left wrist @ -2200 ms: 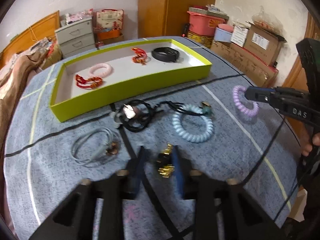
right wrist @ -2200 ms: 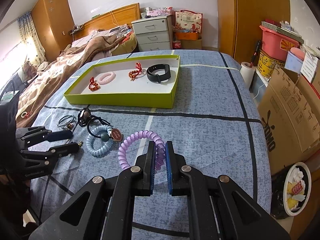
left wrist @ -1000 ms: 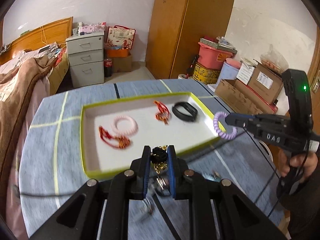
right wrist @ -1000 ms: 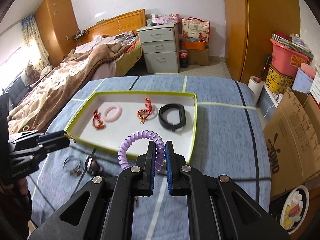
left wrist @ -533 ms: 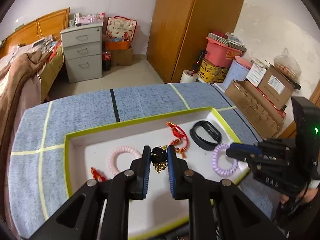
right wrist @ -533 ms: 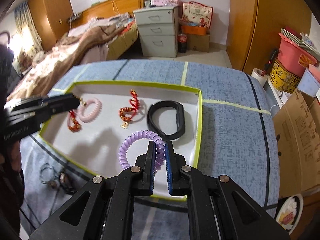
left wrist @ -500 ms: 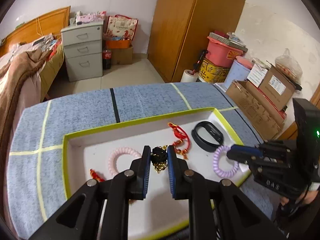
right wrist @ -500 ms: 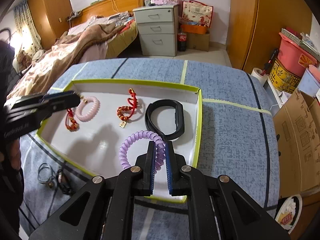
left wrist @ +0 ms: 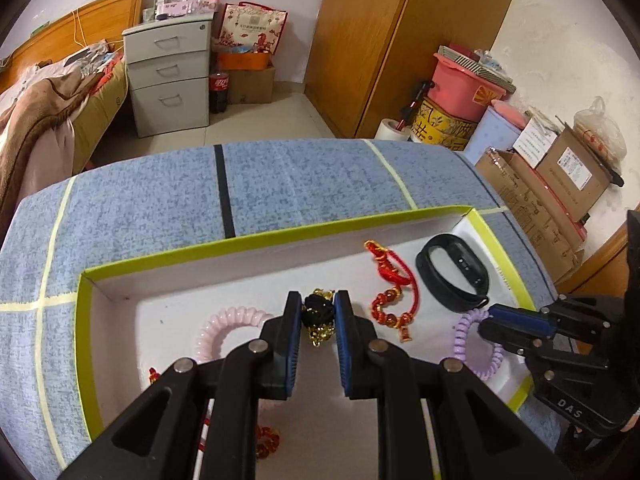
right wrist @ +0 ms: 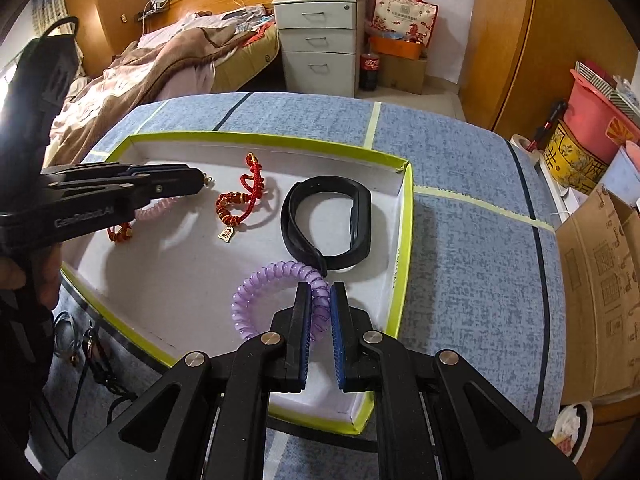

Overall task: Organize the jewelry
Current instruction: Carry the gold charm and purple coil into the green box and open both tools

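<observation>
My left hand-held gripper (left wrist: 317, 318), marked "GeoRobot.AI", pinches a black-and-gold charm (left wrist: 318, 314) above the green-rimmed tray (right wrist: 405, 216). My right hand-held gripper (right wrist: 319, 312), stamped "DAS", is clamped on the purple coil bracelet (right wrist: 264, 280) over the tray's white floor. Blue taped counter (right wrist: 472, 216); bedroom, bed (right wrist: 160, 60) behind.

The left claw (left wrist: 316, 316) pinches a black-and-gold piece (left wrist: 318, 314) between its blue pads, above the white floor of the green-rimmed tray (left wrist: 280, 238); in the tray lie a pink coil (left wrist: 224, 328) at left, partly behind the claw, a red cord bracelet (left wrist: 390, 288) just right of the pads, and a black band (left wrist: 452, 274) further right. At the right edge the right claw (left wrist: 486, 320) grips a purple coil (left wrist: 464, 336) low over the tray's right end; the tray sits on a blue surface (left wrist: 160, 200) crossed by black and pale tape lines.
</observation>
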